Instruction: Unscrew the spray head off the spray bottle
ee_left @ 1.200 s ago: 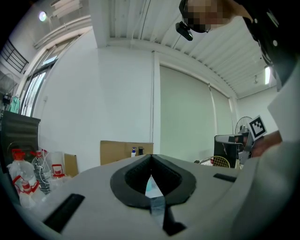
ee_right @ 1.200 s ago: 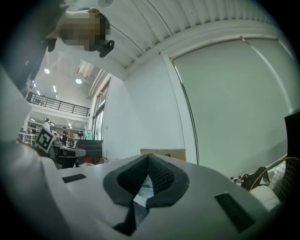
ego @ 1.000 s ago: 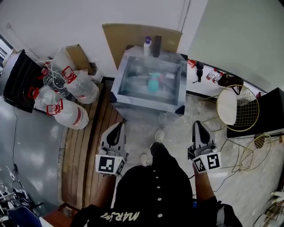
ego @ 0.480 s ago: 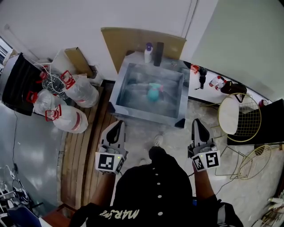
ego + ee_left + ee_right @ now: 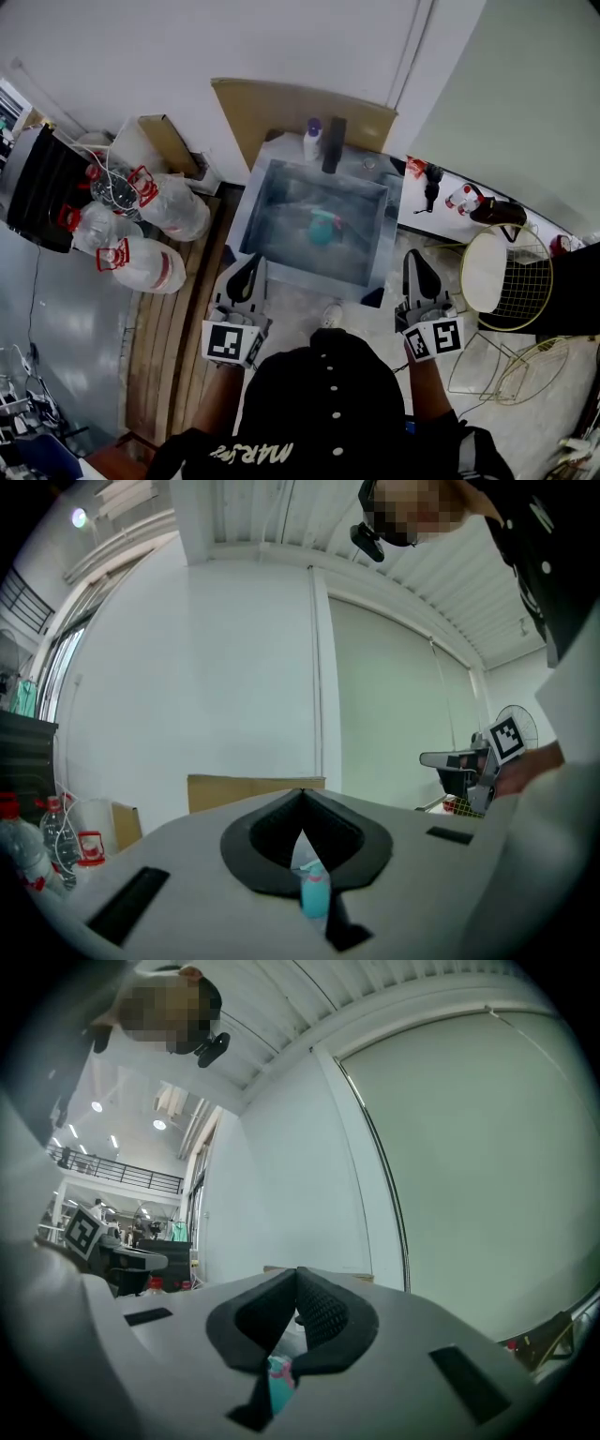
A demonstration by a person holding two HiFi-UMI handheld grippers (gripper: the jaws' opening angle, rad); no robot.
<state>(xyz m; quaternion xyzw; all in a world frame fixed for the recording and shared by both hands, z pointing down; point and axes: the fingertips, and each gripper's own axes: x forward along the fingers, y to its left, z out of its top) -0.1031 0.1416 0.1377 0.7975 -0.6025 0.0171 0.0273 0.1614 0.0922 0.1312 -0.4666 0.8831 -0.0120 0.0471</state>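
White wall backs the steel counter [image 5: 309, 273] at my 12 o'clock, with cardboard [image 5: 272, 103] leaning behind it. Three water jugs [image 5: 178, 206] lie on the floor at 10 o'clock, and one wire chair [image 5: 502, 272] stands at 2 o'clock. One teal spray bottle [image 5: 322, 228] sits mid-counter. One white bottle [image 5: 312, 141] and one dark flask [image 5: 334, 143] stand at the far edge. The counter's near rim lies between me and the spray bottle. My left claw [image 5: 251, 265] and right claw [image 5: 413, 258] are both closed and empty.
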